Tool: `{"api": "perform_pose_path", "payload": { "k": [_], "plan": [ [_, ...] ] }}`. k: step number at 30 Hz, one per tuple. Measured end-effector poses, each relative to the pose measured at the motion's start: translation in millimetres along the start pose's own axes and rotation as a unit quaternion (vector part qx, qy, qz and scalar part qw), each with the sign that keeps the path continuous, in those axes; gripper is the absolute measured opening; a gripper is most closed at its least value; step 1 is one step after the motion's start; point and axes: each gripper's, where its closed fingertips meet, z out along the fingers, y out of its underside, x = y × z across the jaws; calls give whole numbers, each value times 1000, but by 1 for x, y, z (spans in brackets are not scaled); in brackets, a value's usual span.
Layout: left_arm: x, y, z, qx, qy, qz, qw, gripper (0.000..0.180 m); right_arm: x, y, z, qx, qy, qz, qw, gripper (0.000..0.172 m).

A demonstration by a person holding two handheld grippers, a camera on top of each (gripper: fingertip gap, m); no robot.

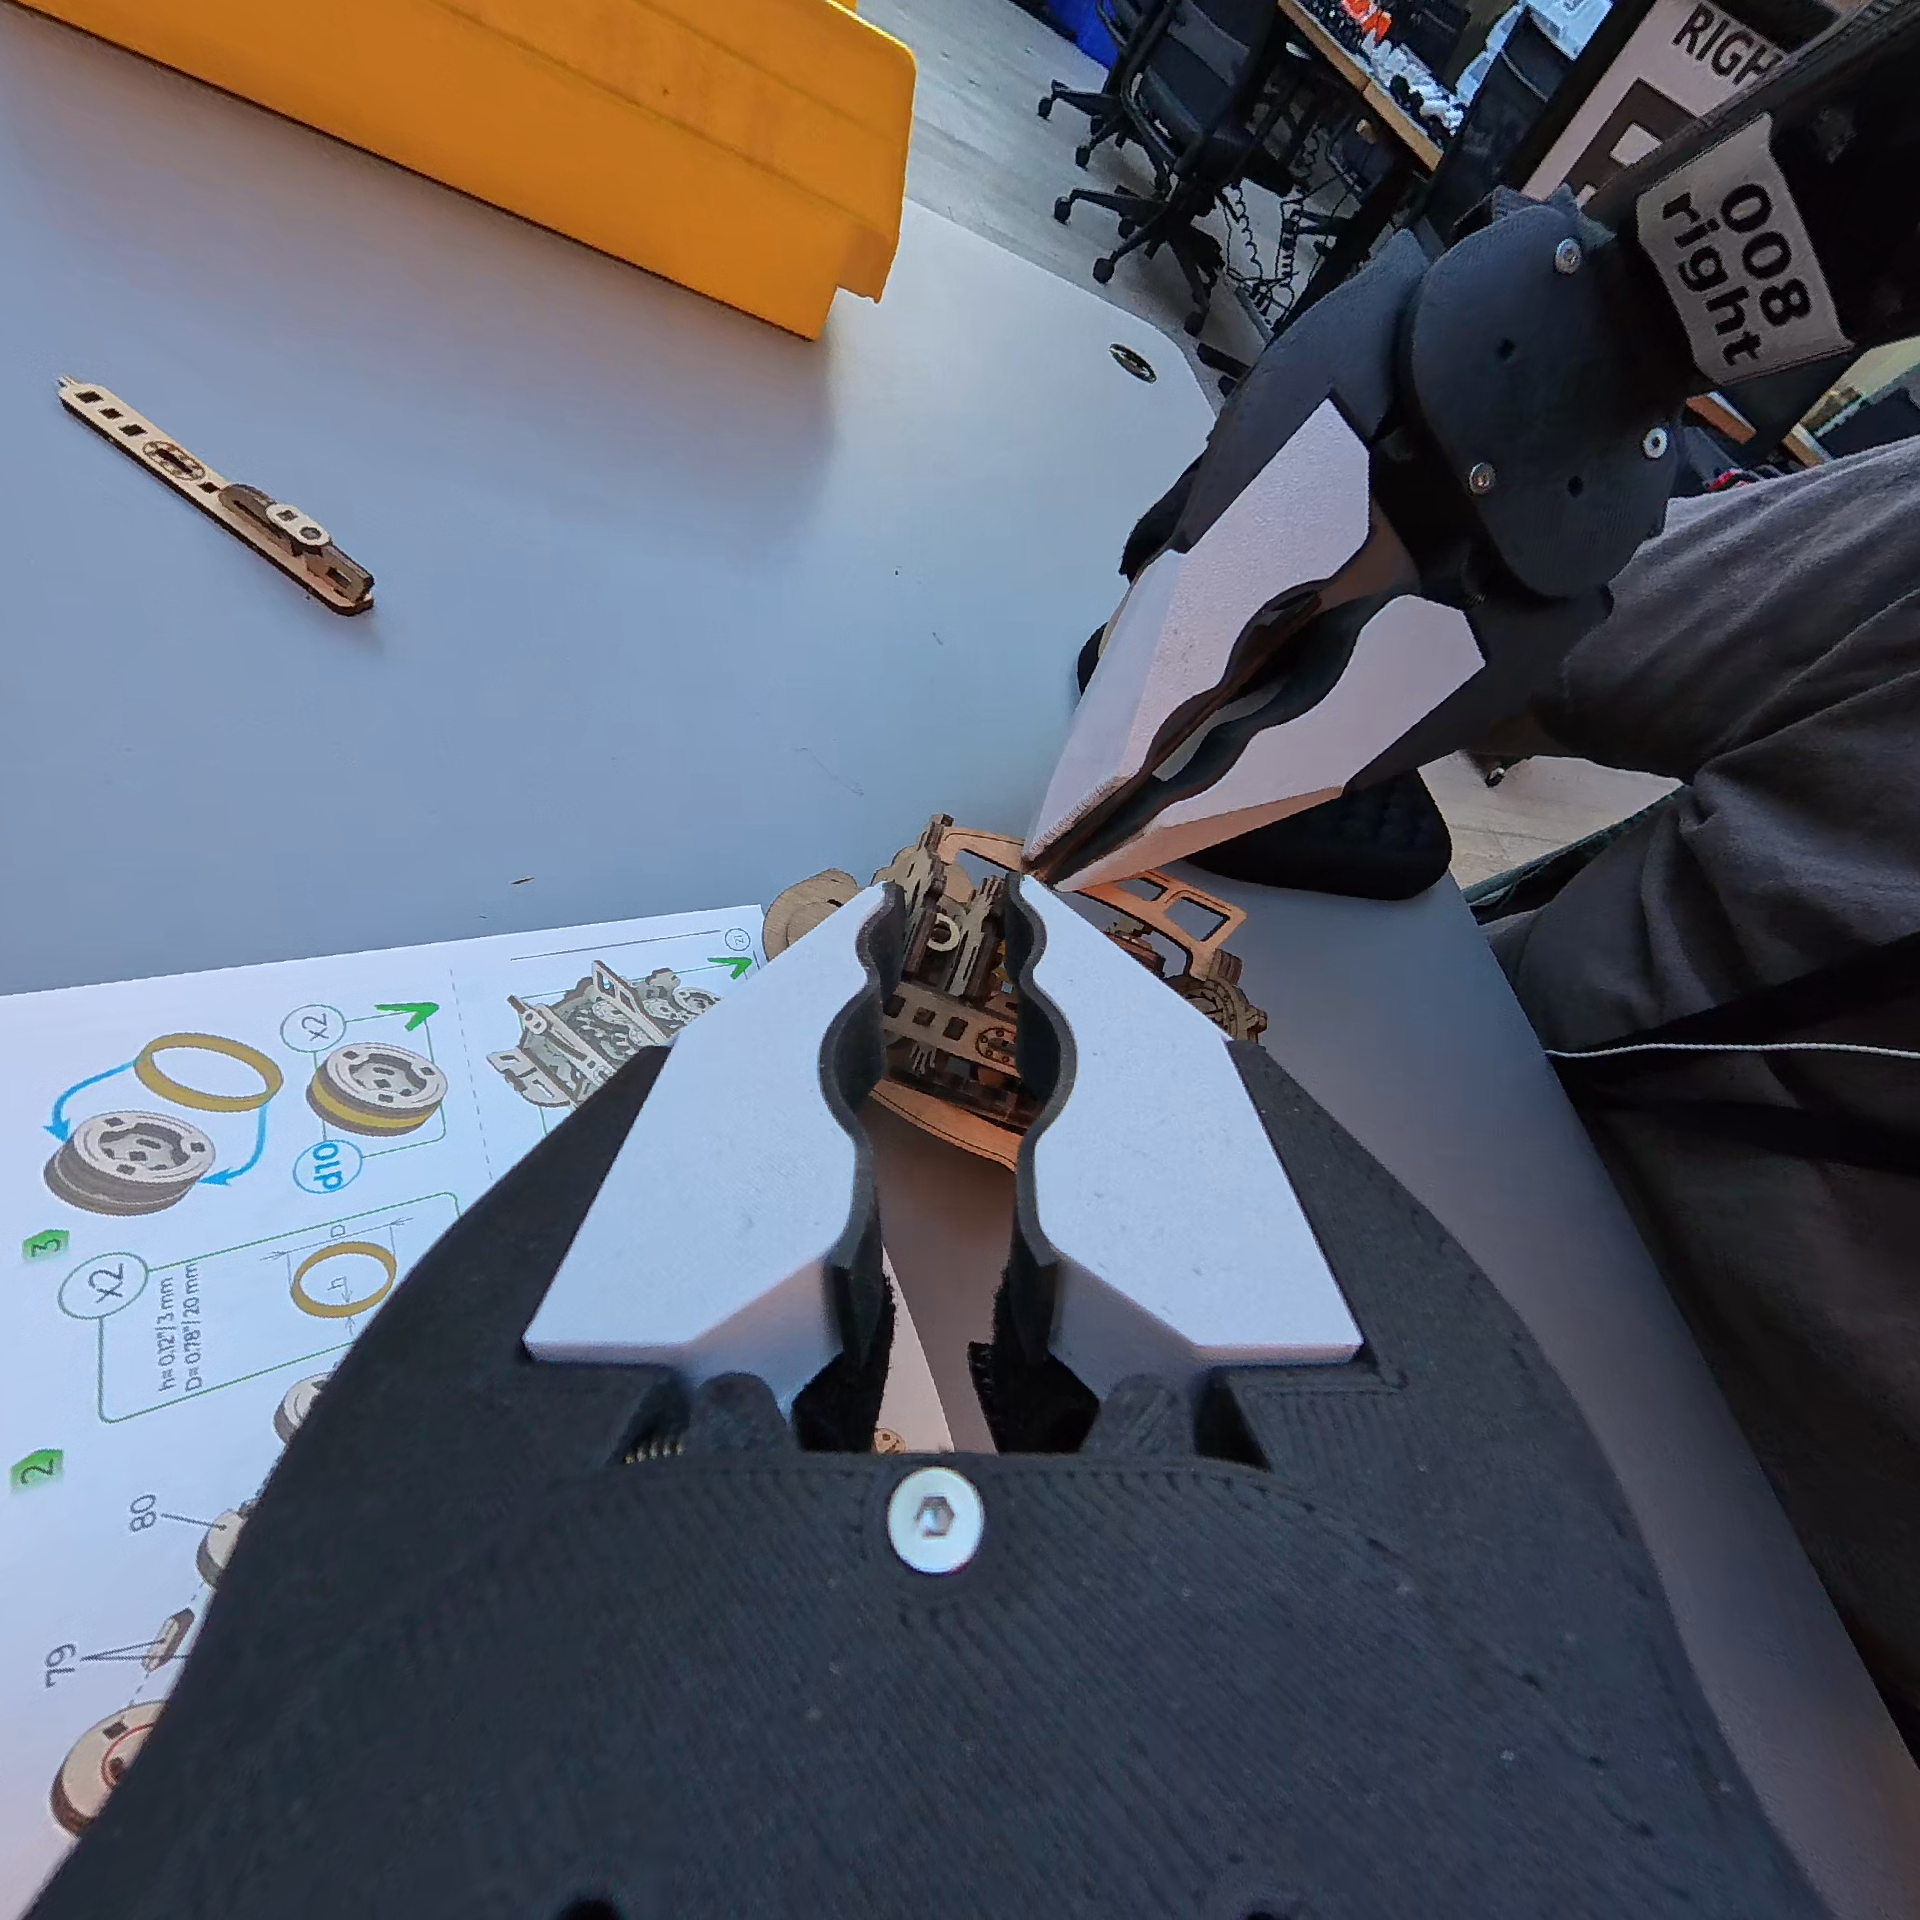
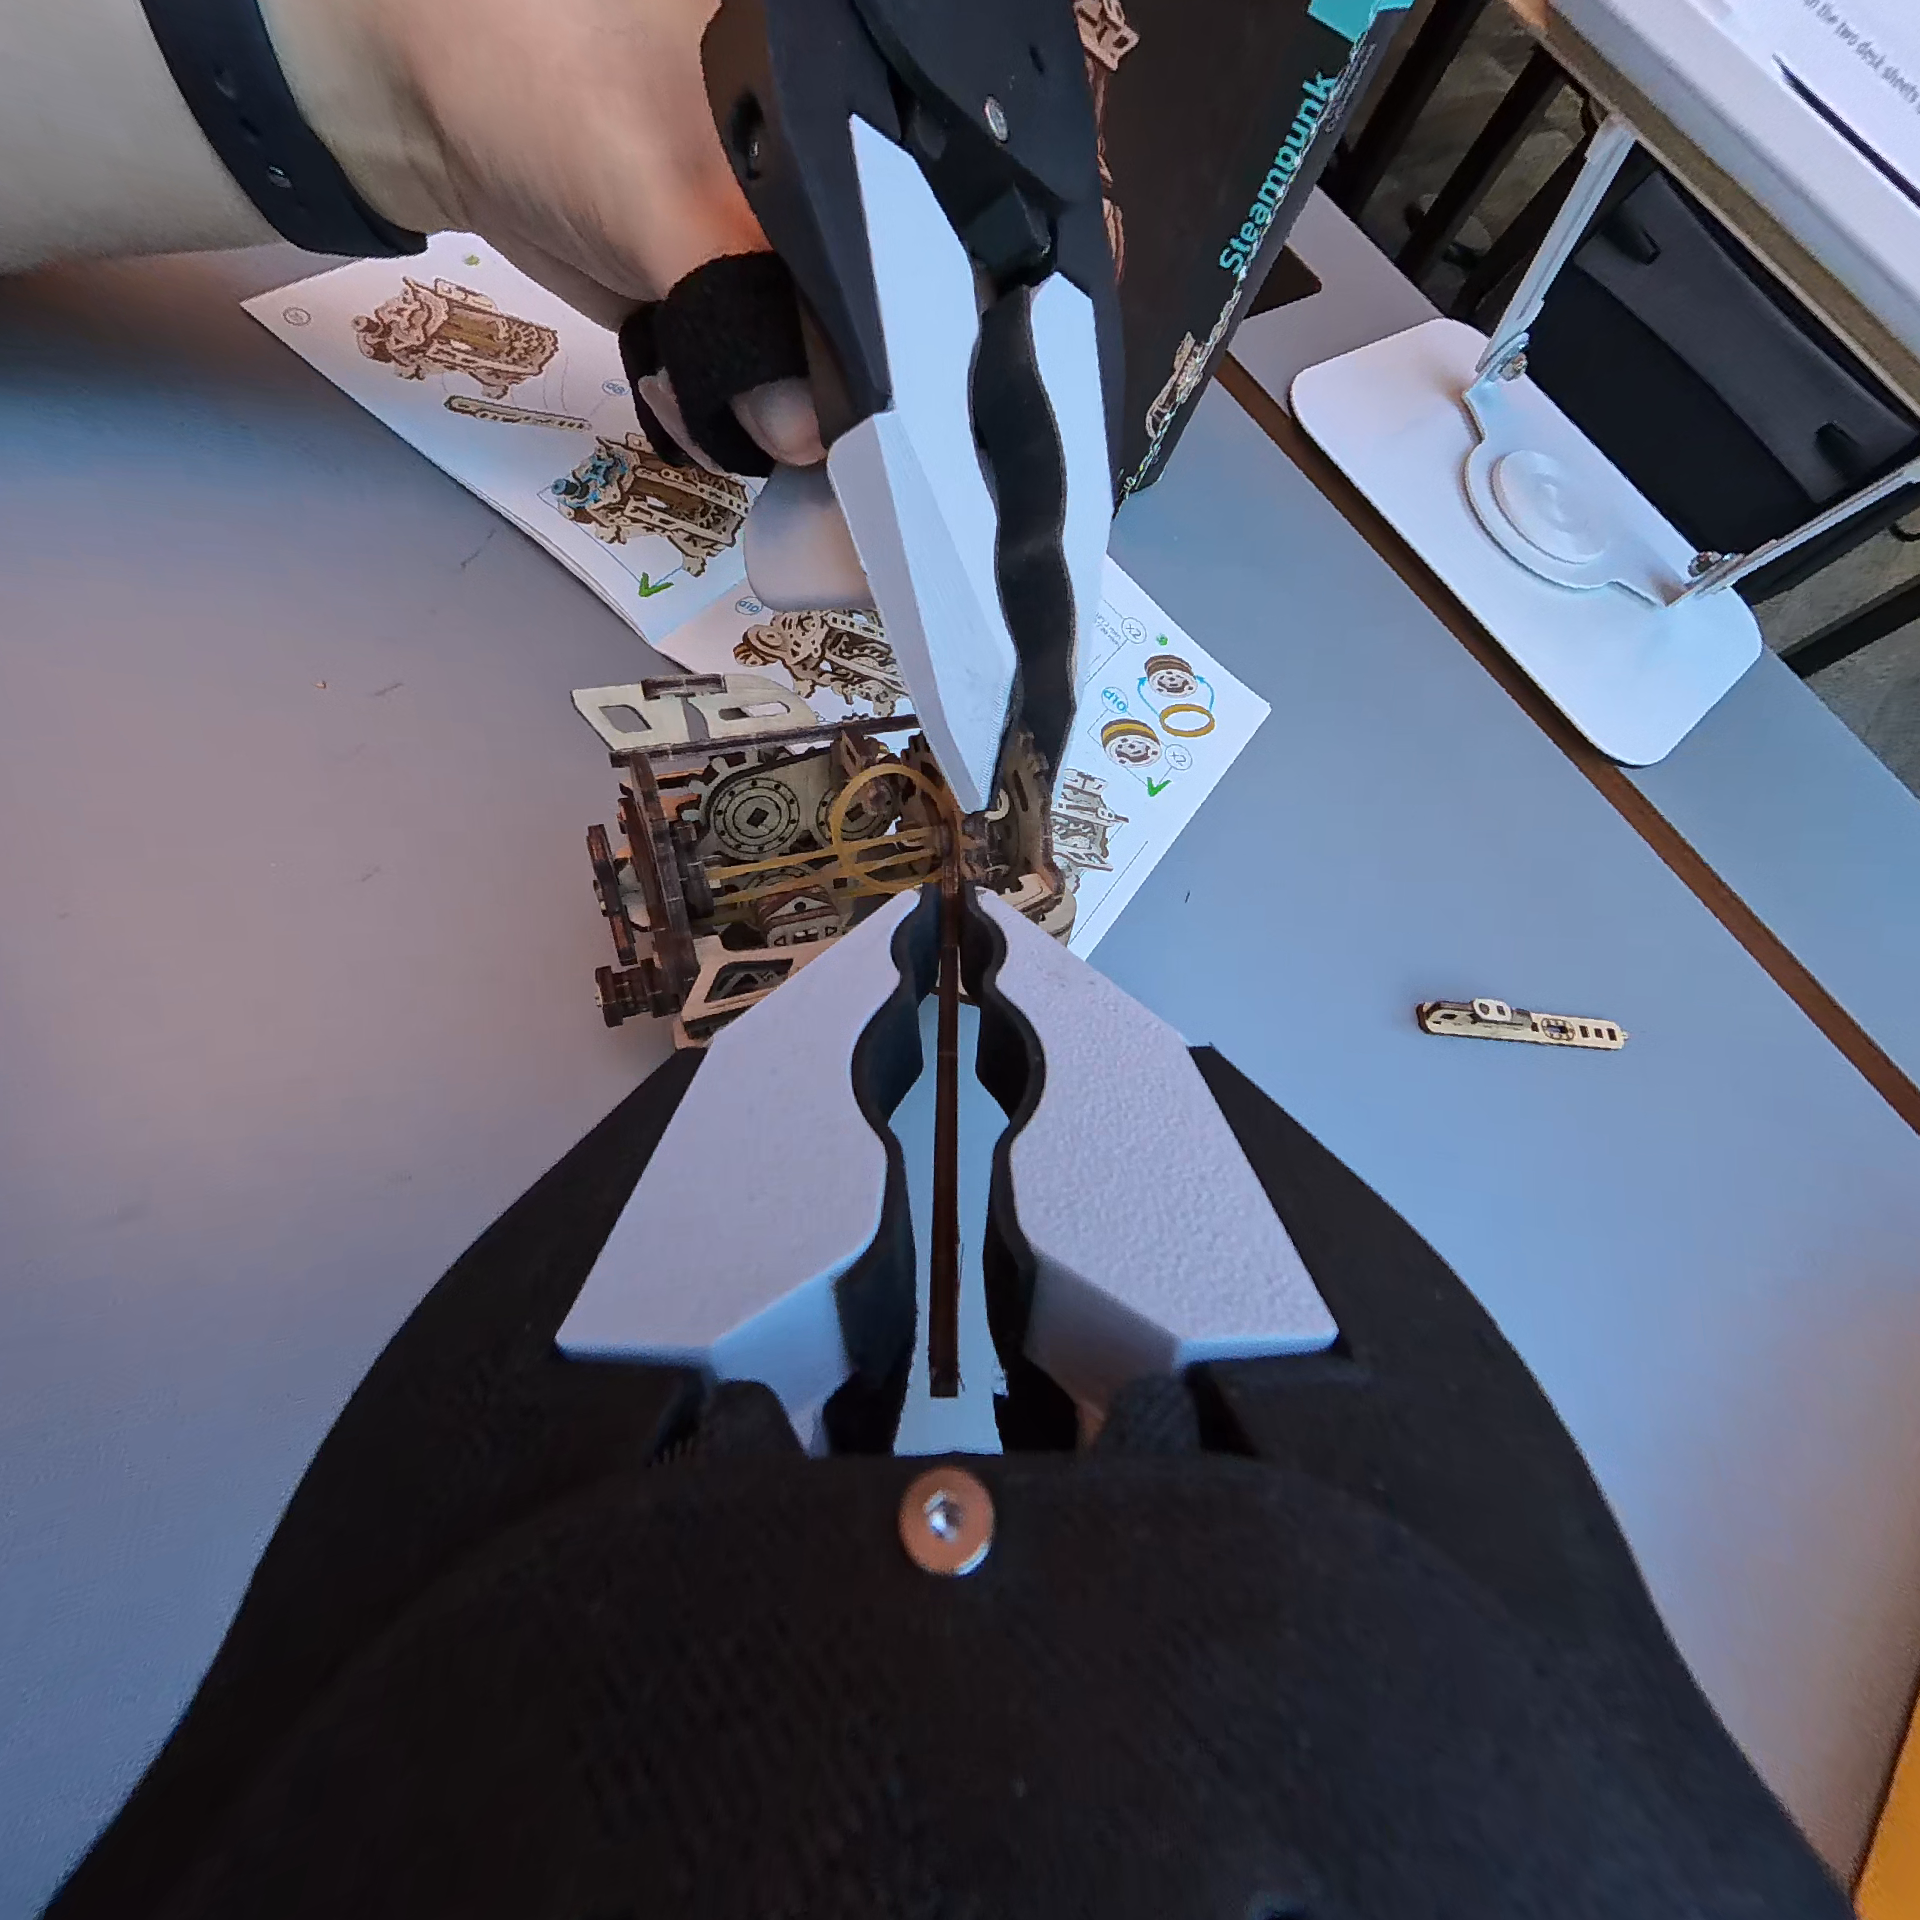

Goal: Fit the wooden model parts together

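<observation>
Thin wooden strip (image 2: pixel 945 1143), perhaps slotted

Hand-held gripper (image 2: pixel 948 914) pinching wooden strip (image 2: pixel 943 1143), perhaps touching model (image 2: pixel 769 831)

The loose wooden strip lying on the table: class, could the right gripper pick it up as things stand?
Probably not yet: the right gripper is shut on a thin wooden part. The strip itself lies unobstructed on the table.
</observation>
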Motion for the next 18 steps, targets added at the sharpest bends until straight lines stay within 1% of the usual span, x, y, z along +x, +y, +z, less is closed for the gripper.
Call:
{"api": "perform_pose_path", "payload": {
  "k": [4,7,13,18],
  "plan": [
    [0,0,0,0,0,0,1000,16,0,0,1,-7,0,-2,1000,0],
    [0,0,0,1,0,0,1000,16,0,0,1,-28,-15,9,999,1],
    [0,0,0,2,0,0,1000,16,1,0,2,-77,-71,31,994,1],
    [1,0,1,2,0,2,1000,16,1,1,1,-98,-129,66,985,0]
  ]
}}
